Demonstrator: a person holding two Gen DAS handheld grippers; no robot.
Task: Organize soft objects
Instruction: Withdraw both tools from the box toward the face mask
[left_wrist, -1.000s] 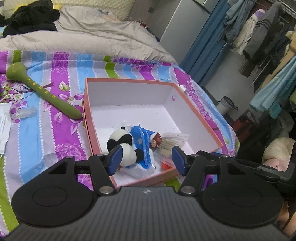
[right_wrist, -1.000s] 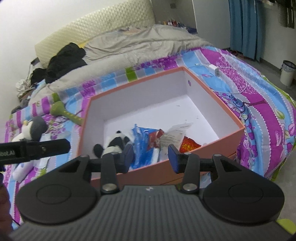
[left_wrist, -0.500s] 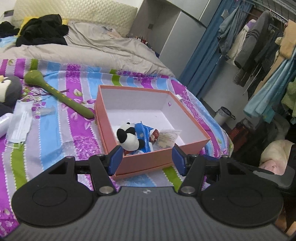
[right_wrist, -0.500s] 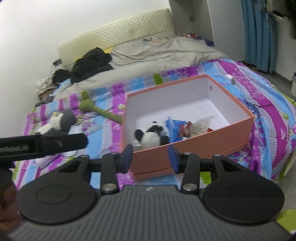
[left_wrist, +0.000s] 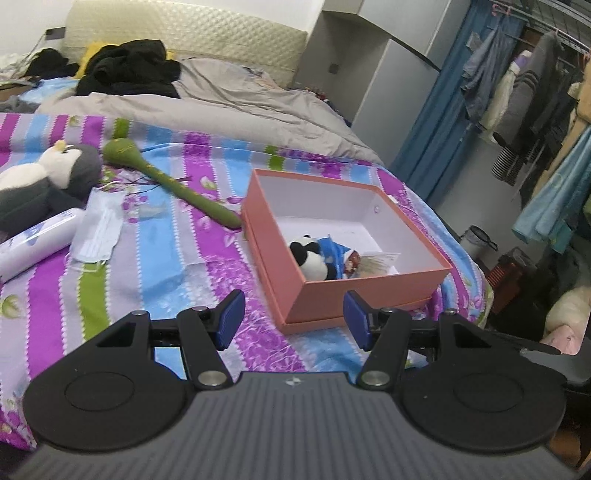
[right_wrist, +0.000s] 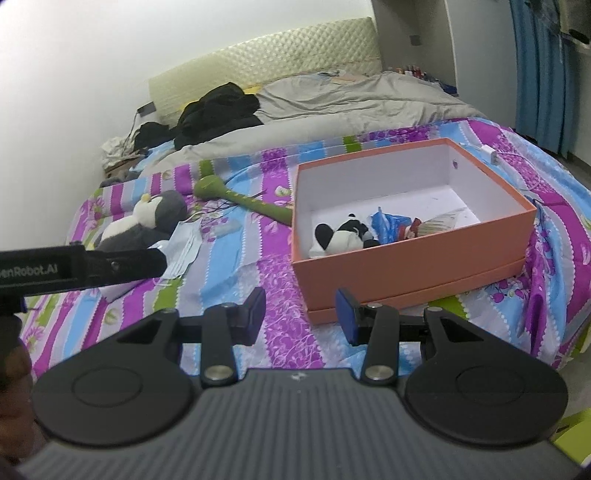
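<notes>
Landmark: orange box (left_wrist: 354, 291), open-topped with white inside, standing on the striped bedspread (left_wrist: 166, 266) of the bed.

Inside the box:
- Panda plush (left_wrist: 312, 256), lying in the near corner against the near wall.
- Blue wrapper (left_wrist: 334, 251), touching the panda on its far side.
- Red-patterned packet and a pale paper tag (left_wrist: 376, 258), just beyond the wrapper, along the same near wall. The rest of the box floor is bare.

Left of the box, on the bedspread:
- Green long-handled soft toy (left_wrist: 173, 184), its narrow end touching or nearly touching the box's left wall, its round head pointing away.
- Face mask (left_wrist: 98, 229), pale blue, flat, well apart from the box.
- White cylinder (left_wrist: 33, 240), beside the mask on its far side from the box.
- Grey-and-white penguin plush (left_wrist: 40, 184), on its side, farthest left from the box, near the green toy's head.

Behind the box: grey duvet (left_wrist: 229, 103) with dark clothing (left_wrist: 129, 70) heaped at the headboard.

Right of the box, off the bed: clothes rack (left_wrist: 535, 96) and blue curtain.

Tools:
- Left tongs (left_wrist: 293, 319), held above the bedspread short of the box's near corner; blue pads wide apart, nothing between them.
- Right tongs (right_wrist: 300, 314), likewise short of the box's near wall; pads parted at a narrower gap, gripping nothing.
</notes>
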